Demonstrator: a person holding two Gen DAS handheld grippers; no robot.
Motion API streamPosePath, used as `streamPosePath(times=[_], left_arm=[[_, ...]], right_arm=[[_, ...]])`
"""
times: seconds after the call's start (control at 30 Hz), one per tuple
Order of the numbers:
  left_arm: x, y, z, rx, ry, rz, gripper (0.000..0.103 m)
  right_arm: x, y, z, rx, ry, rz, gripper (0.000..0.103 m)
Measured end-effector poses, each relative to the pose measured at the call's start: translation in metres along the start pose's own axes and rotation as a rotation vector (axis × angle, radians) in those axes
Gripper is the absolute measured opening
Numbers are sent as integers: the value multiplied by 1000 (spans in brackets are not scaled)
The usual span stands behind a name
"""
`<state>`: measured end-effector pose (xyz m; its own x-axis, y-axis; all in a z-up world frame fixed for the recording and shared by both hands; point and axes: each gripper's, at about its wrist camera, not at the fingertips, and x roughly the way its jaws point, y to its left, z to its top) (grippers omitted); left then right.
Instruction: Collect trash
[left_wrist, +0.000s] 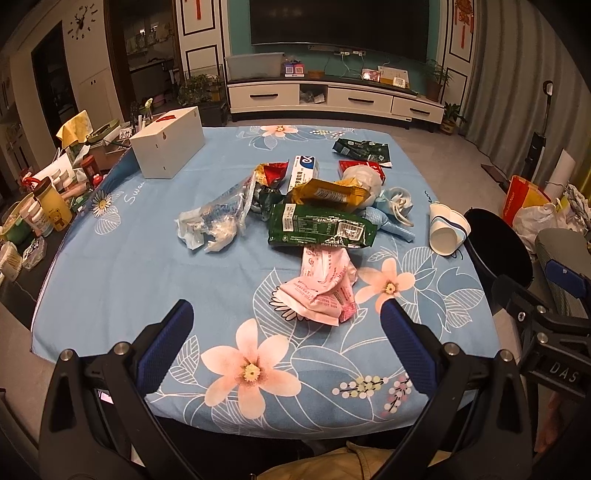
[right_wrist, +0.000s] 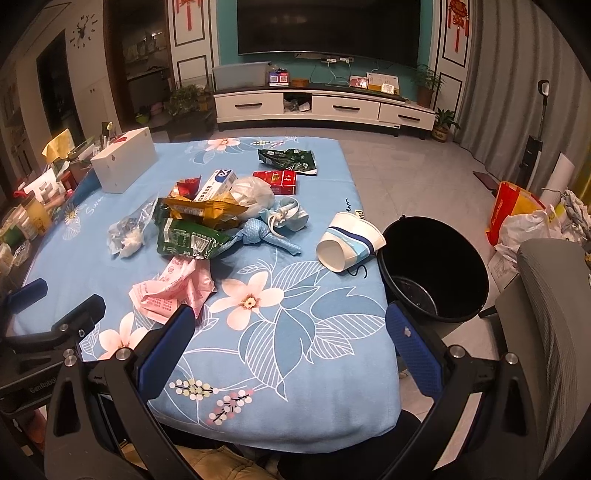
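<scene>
Trash lies heaped mid-desk, the pink wrapper nearest, with the black bin standing empty at the desk's right edge. Both the left gripper and right gripper hover spread wide, holding nothing. Best pinch the pink wrapper at its crumpled bulge, since flat film would likely slip.

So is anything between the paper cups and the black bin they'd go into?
Nothing visible. The paper cups lie on their side at the table's right edge, with the open black bin right beside them; both tongs are open and empty.
</scene>
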<state>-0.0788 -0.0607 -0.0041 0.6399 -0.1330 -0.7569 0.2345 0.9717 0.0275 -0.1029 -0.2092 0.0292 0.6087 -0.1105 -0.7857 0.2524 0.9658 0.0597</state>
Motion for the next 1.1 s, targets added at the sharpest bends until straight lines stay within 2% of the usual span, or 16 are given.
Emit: streamPosePath(times=[0.5,1.1], left_arm=[[7,-1,-2,-6,19,0,101],[14,-14,-1,22,41,21,101]], right_arm=[[1,4,0,-7,2,2,100],[13,-15,-2,38,18,20,100]])
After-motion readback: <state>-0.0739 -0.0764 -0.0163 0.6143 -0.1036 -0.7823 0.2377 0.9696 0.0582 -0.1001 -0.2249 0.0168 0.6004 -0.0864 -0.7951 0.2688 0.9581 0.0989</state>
